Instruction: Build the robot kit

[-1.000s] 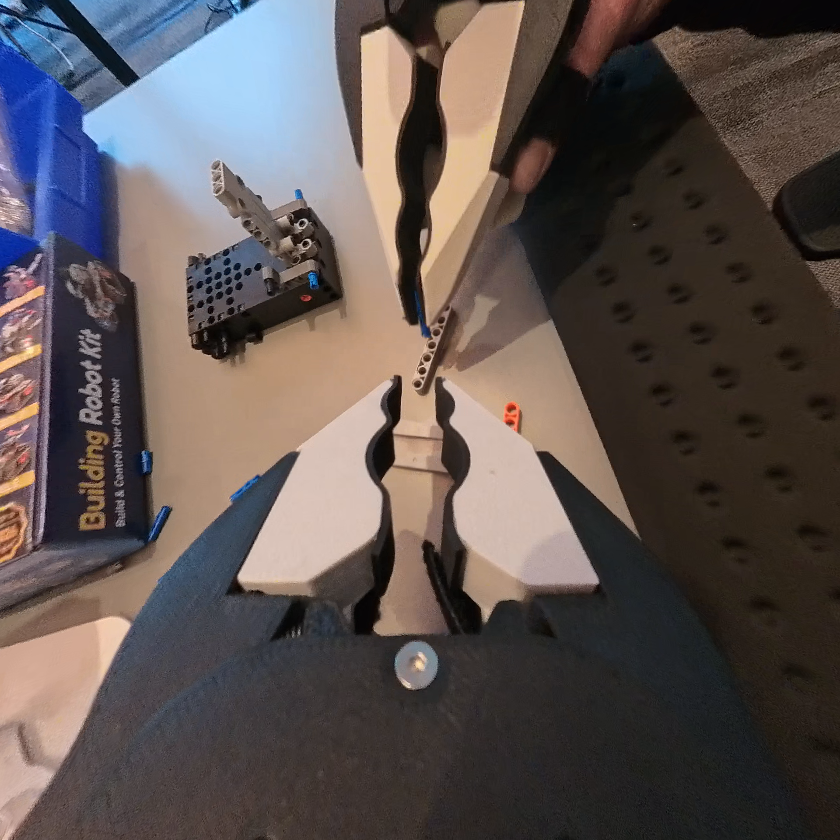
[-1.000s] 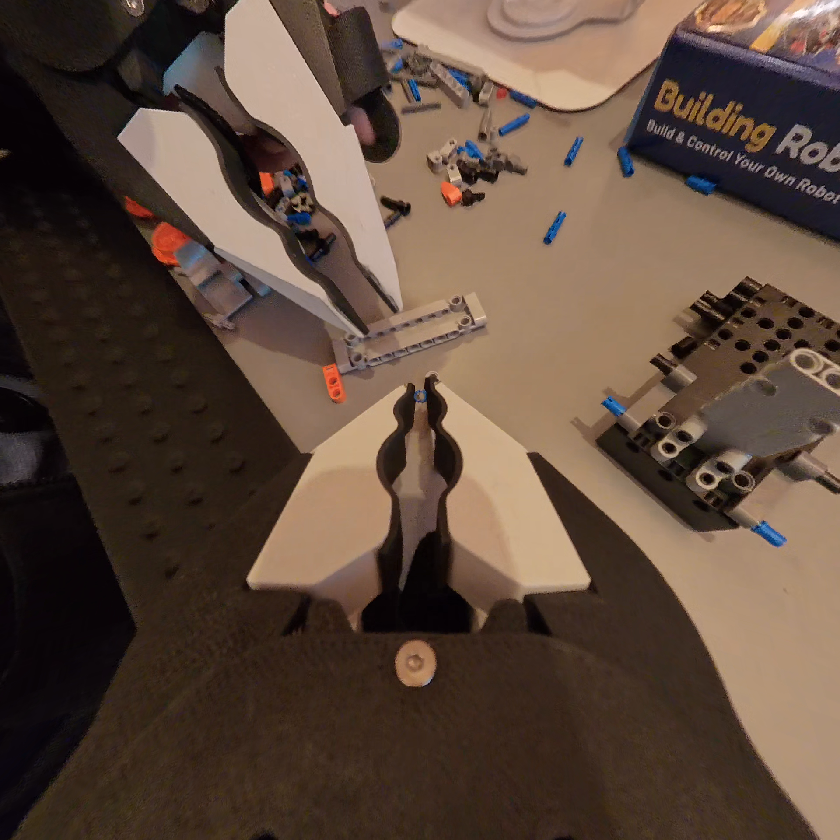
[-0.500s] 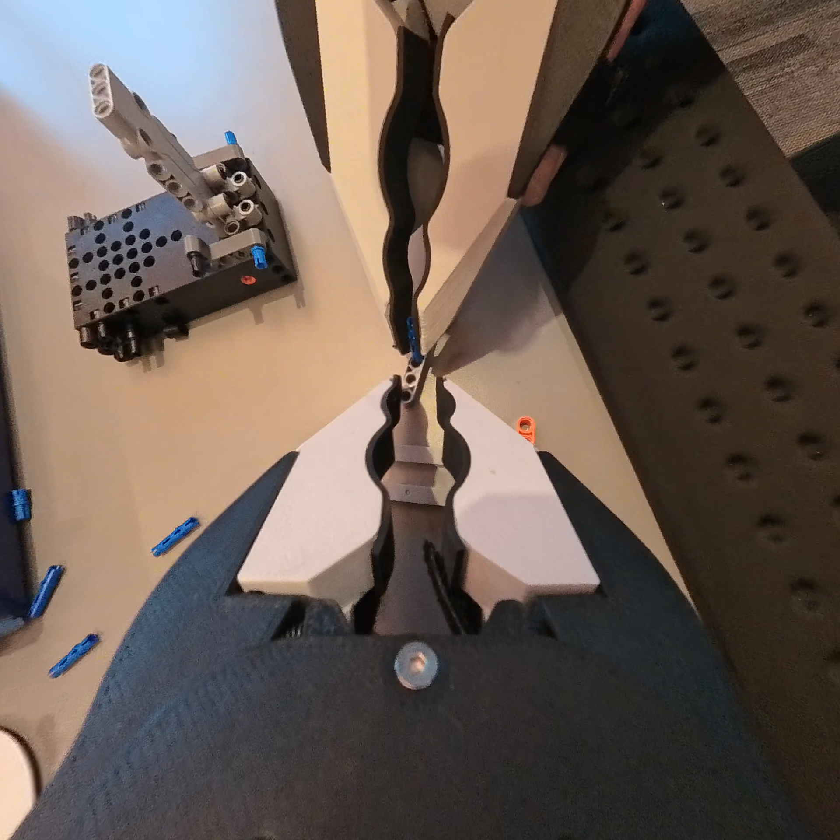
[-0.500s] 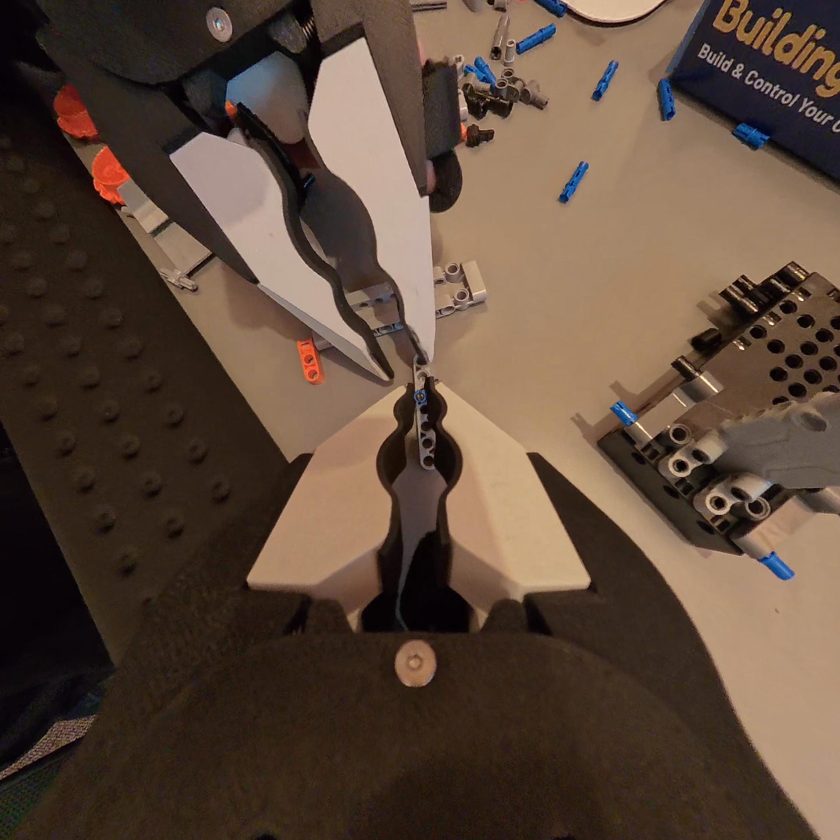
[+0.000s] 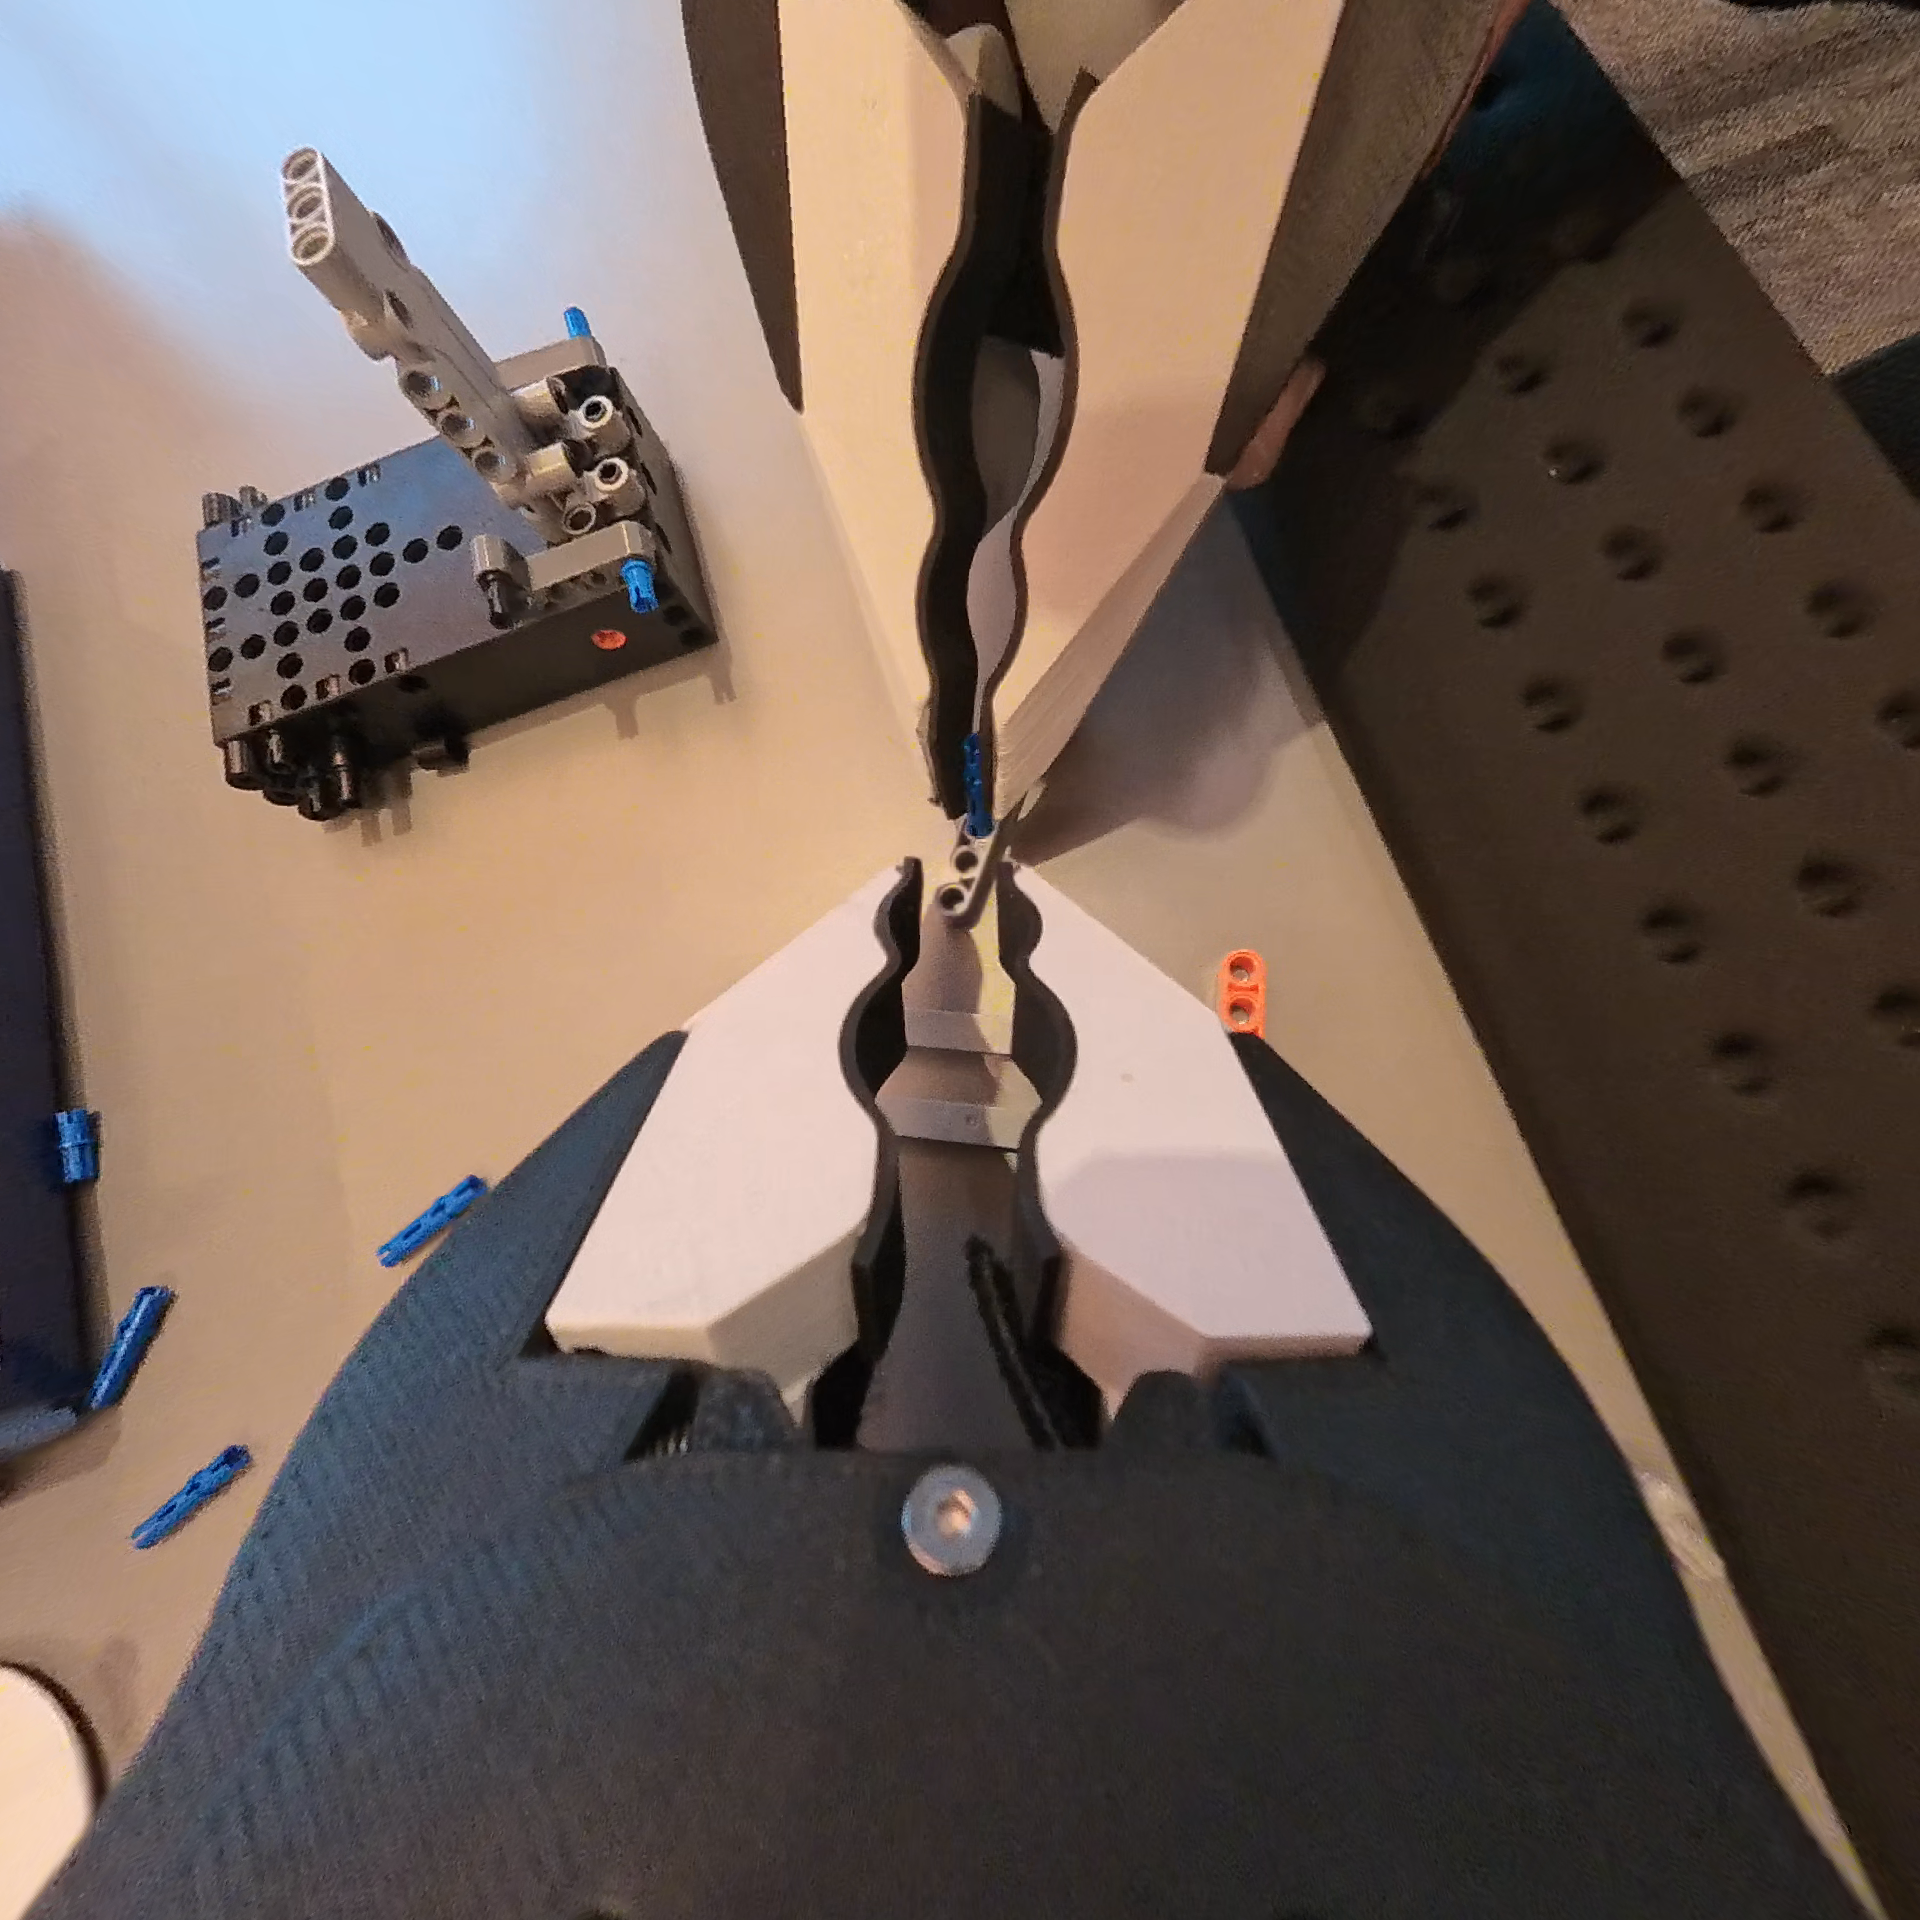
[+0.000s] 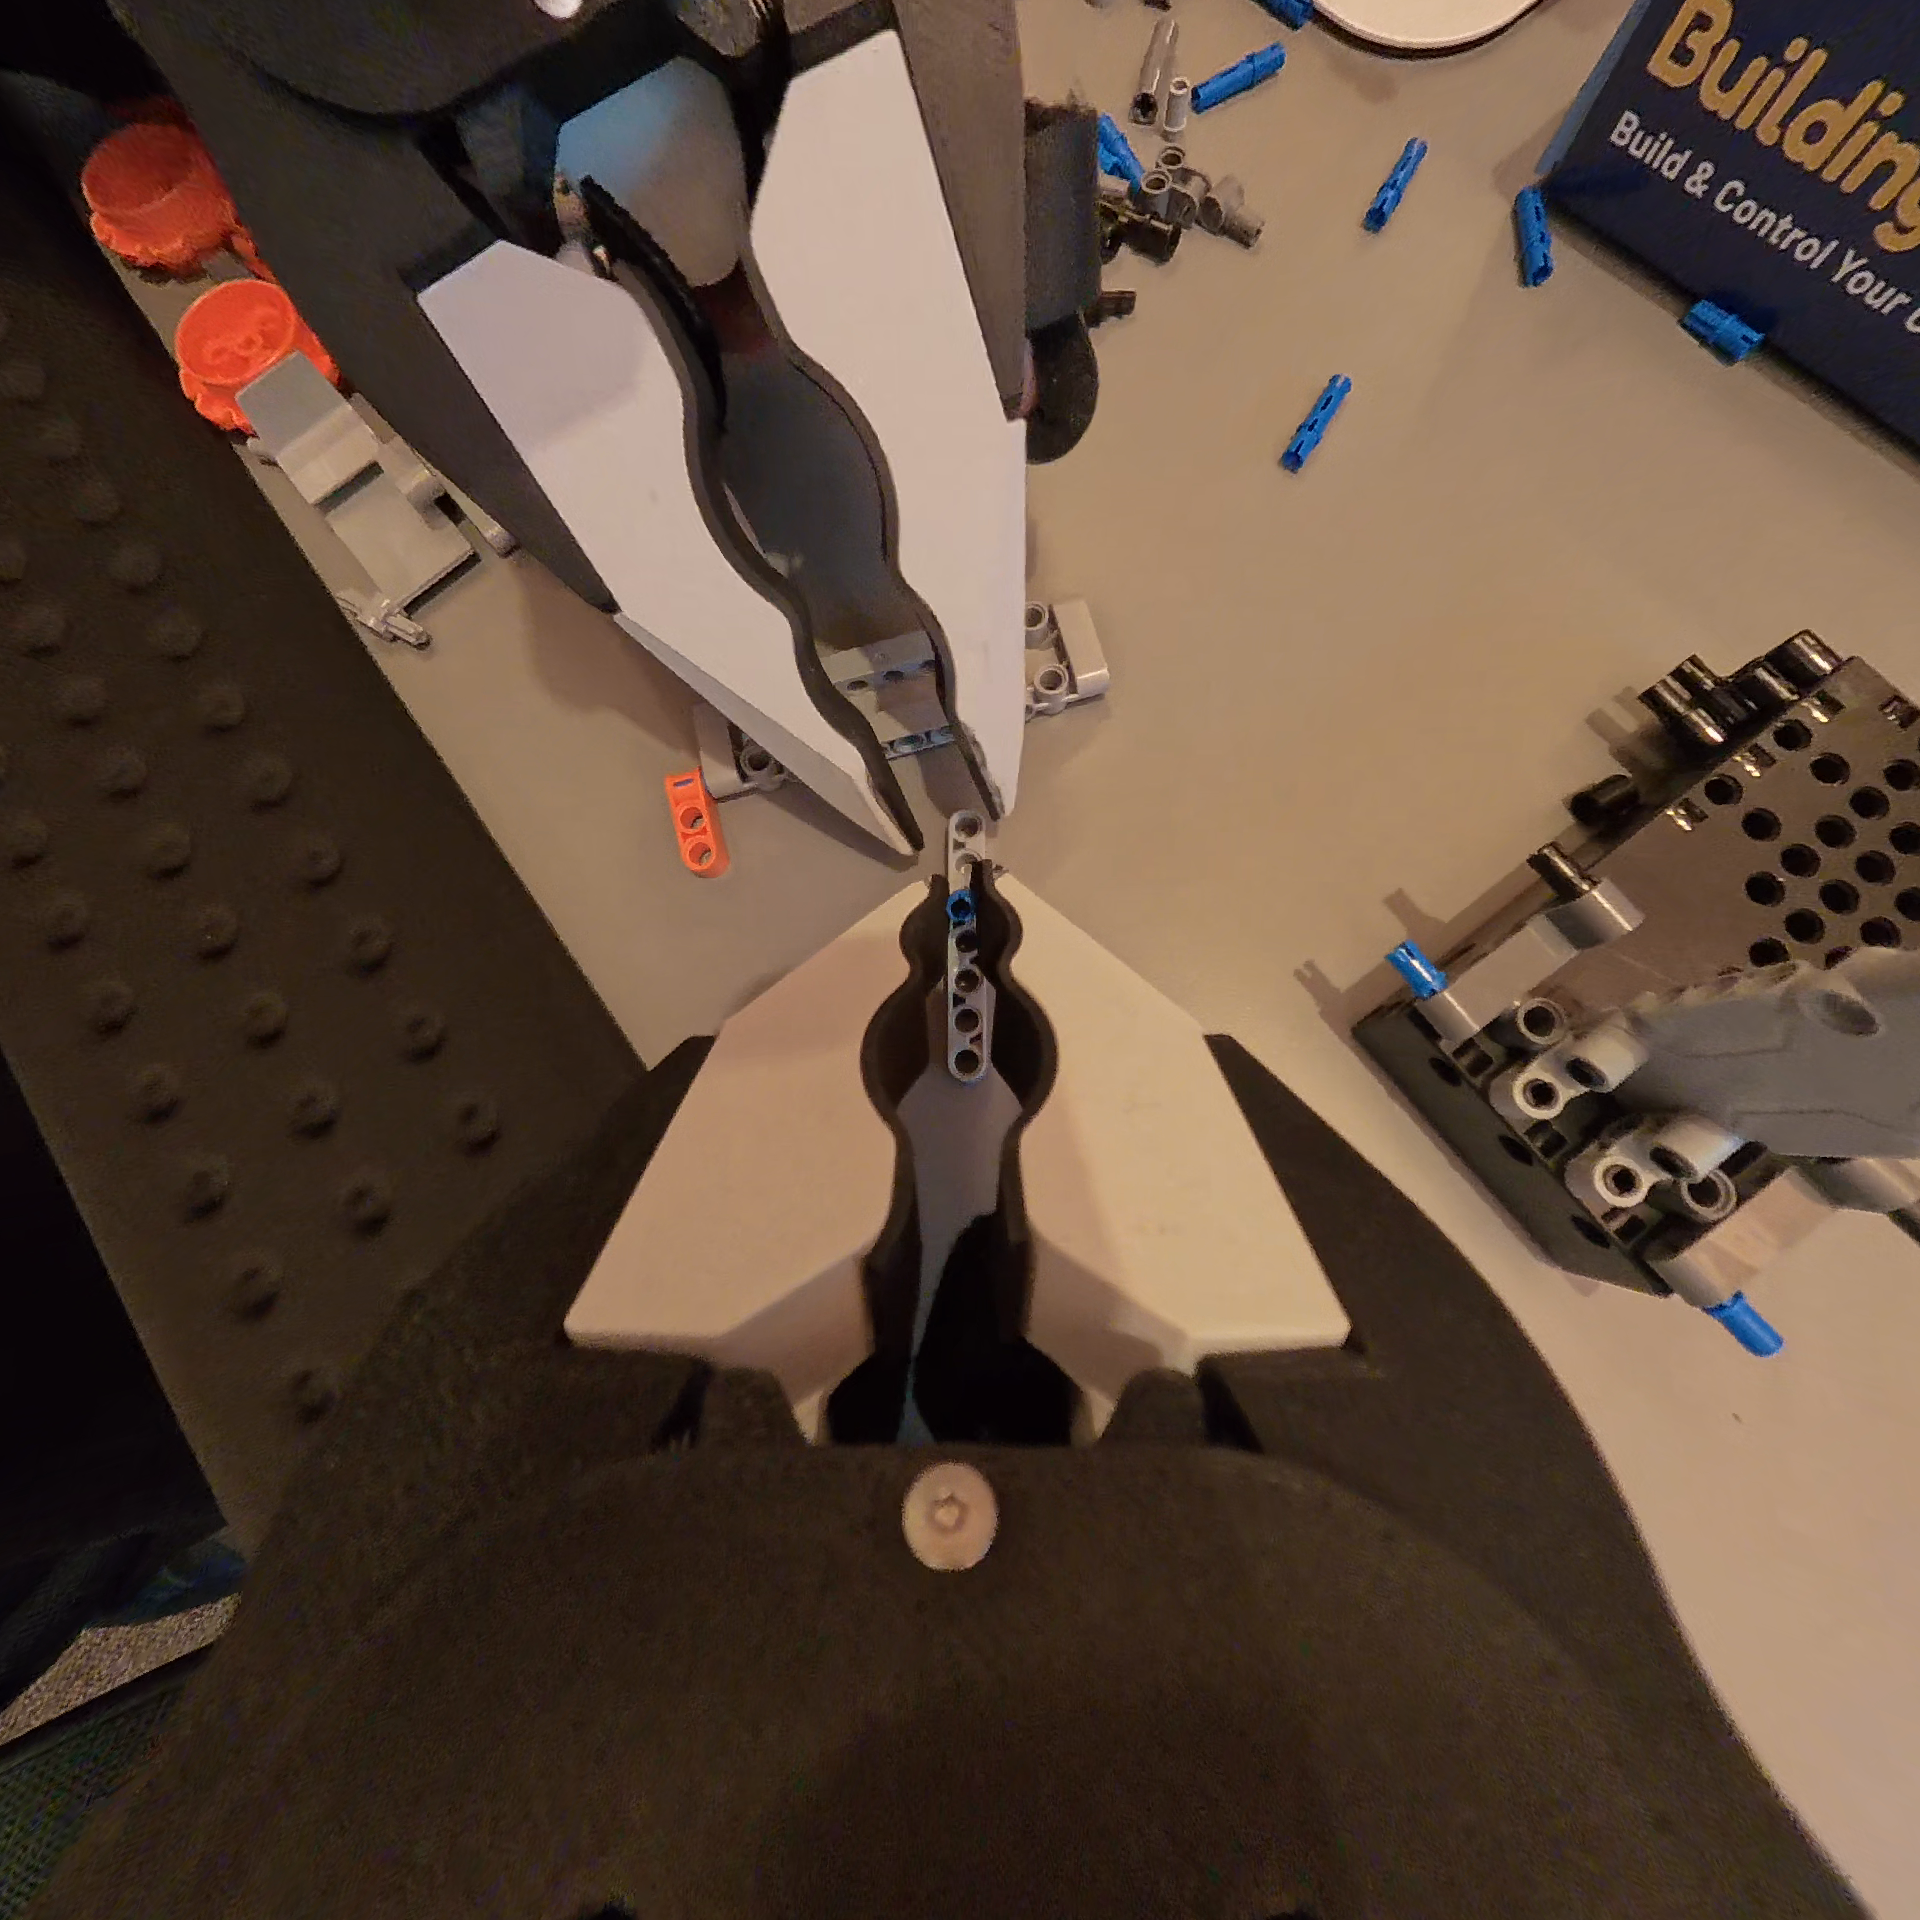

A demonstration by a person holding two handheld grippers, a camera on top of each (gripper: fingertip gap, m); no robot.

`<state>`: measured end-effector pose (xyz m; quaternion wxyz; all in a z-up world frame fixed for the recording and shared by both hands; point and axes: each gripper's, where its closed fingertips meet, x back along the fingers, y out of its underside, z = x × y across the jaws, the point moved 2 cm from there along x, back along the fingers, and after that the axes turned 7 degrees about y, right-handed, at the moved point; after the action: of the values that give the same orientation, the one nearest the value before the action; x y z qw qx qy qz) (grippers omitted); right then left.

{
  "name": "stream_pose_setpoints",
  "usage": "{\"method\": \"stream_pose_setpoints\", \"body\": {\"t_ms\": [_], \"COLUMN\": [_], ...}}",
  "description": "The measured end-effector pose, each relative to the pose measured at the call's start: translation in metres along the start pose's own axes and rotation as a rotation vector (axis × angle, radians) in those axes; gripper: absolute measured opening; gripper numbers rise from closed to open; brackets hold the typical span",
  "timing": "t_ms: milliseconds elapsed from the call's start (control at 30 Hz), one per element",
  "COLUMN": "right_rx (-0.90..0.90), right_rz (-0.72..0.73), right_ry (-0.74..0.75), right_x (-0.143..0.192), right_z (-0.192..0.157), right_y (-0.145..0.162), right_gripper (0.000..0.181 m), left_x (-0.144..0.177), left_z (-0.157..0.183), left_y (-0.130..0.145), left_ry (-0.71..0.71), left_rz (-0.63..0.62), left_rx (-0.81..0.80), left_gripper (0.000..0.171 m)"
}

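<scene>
My left gripper (image 5: 961, 878) is shut on the end of a thin grey beam with holes (image 5: 964, 885), held above the table. My right gripper (image 6: 961, 894) is shut on a short blue pin (image 6: 958, 906) and meets the left tip to tip. The pin sits at a hole of the beam (image 6: 966, 997), which reaches back over the right jaws' gap. In the left wrist view the right gripper (image 5: 971, 800) comes down from the top with the pin (image 5: 974, 774) touching the beam's far end. In the right wrist view the left gripper (image 6: 948, 826) comes in from the top.
A black perforated block with grey beams and blue pins (image 5: 436, 613) (image 6: 1714, 987) stands on the table. A grey frame (image 6: 1070, 660), an orange piece (image 6: 694, 821), orange wheels (image 6: 244, 348), loose blue pins (image 6: 1314, 421) and a dark blue box (image 6: 1766, 187) lie around. A dark studded mat (image 5: 1662, 831) borders the table. Only a small space, under 4 cm, lies between the two pairs of fingers. The left tips stand about 5 cm off the orange piece (image 6: 694, 821). It turns up in the left wrist view (image 5: 1237, 1002) as well.
The two grippers have closed in on each other until tip to tip. The blue pin has come up to the beam, and the beam now overlaps the right jaws.
</scene>
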<state>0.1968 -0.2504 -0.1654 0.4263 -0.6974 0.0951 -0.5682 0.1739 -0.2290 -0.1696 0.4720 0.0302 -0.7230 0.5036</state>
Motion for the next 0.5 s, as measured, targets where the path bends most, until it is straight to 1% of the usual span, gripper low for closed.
{"method": "stream_pose_setpoints", "body": {"t_ms": [167, 267, 400, 500], "right_rx": [0.026, 0.040, 0.058, 0.040], "right_rz": [-0.038, -0.041, -0.027, 0.003], "right_ry": [0.014, 0.019, 0.021, 0.002], "right_x": [-0.003, -0.003, 0.002, 0.008], "right_z": [0.001, 0.000, -0.002, -0.003], "right_y": [0.005, 0.002, -0.005, -0.014], "right_gripper": [0.003, 0.003, 0.003, 0.003], "left_x": [-0.009, -0.010, -0.004, 0.004], "left_z": [0.001, 0.002, 0.000, 0.001], "left_y": [0.006, 0.006, 0.003, -0.008], "left_ry": [0.011, 0.022, 0.007, -0.043], "left_rz": [-0.053, -0.035, -0.003, 0.036], "left_rx": [-0.018, 0.000, 0.002, -0.065], "left_gripper": [0.008, 0.005, 0.010, 0.006]}}
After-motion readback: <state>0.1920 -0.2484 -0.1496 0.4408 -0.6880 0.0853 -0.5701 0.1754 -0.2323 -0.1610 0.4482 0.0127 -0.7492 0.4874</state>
